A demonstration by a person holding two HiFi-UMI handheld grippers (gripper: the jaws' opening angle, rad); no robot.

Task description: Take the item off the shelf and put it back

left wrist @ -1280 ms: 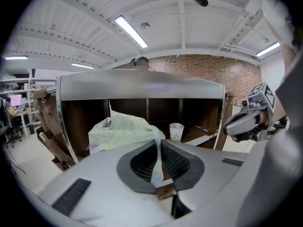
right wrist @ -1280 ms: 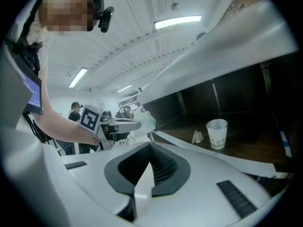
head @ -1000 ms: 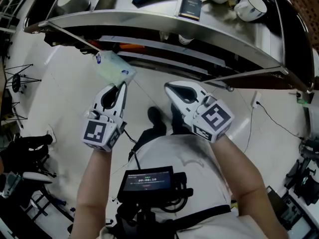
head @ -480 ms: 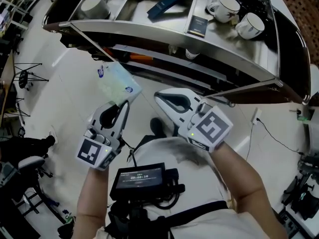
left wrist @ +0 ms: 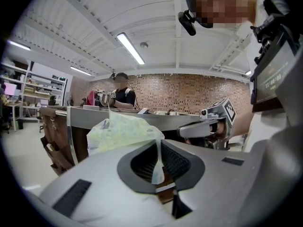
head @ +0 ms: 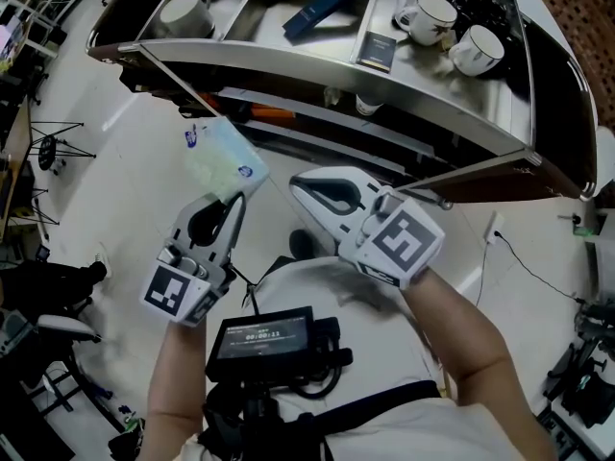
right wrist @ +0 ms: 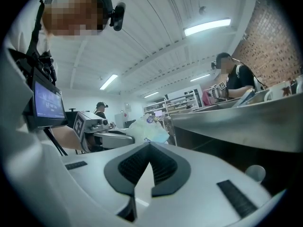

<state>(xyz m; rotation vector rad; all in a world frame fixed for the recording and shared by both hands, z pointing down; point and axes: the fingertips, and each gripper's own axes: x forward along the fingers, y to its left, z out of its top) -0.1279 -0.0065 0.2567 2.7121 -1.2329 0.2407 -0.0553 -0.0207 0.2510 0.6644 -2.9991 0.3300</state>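
Pale-green packet held in front of the steel shelf

The left gripper [head: 233, 198] has its jaws nearly together, pinching the edge of the soft plastic packet [head: 221, 156] in the air just below the shelf's front rim [head: 384, 83]. Beside it, the right gripper [head: 298, 182] has its jaws together on nothing. White cups [head: 430, 15] stand on the shelf.

Three white cups are being carried by the metal shelf [head: 288, 60]: one cup [head: 183, 10] at the upper left of the frame, a second cup [head: 430, 15] and a third cup [head: 478, 48] at the upper right. Two dark blue boxes are being carried there too, a long box [head: 332, 3] and a flat box [head: 377, 48]. One pale packet [head: 221, 157] is being pinched. Two claws are being shown: the left claw [head: 235, 198] and the right claw [head: 296, 182].
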